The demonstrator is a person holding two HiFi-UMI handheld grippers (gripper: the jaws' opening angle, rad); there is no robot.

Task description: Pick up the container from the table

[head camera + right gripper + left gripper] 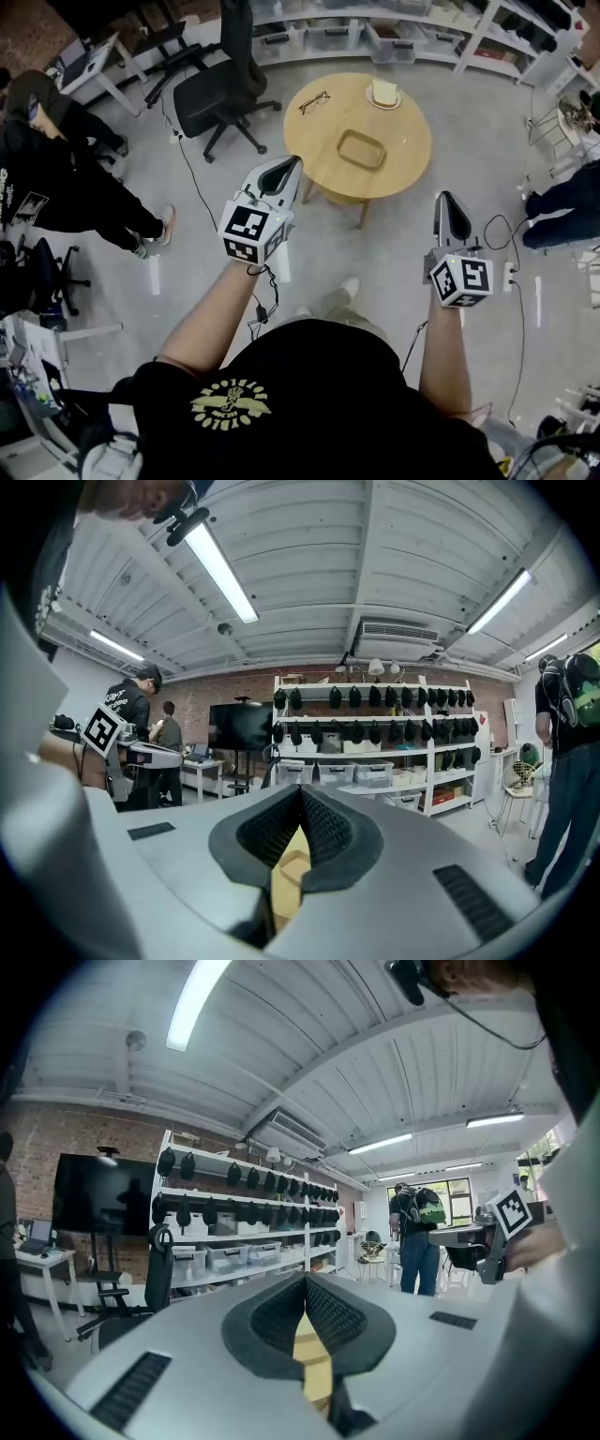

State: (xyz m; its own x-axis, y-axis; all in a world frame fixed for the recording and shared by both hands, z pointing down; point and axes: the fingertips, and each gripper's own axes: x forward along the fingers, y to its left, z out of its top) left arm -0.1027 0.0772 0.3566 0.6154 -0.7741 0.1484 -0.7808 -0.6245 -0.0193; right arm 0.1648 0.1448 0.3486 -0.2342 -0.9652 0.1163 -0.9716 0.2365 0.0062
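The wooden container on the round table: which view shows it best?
The head view: the whole container shows from above on the table. Both gripper views give only a wood-coloured sliver past their jaws.

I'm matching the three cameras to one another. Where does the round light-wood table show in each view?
Head view: round light-wood table, upper centre of the picture.
Left gripper view: only a pale wood sliver, low centre, in the gap under the shut jaws.
Right gripper view: again only a sliver, low centre, under the shut jaws.
Shared landmark: white shelving with storage bins, behind the table.
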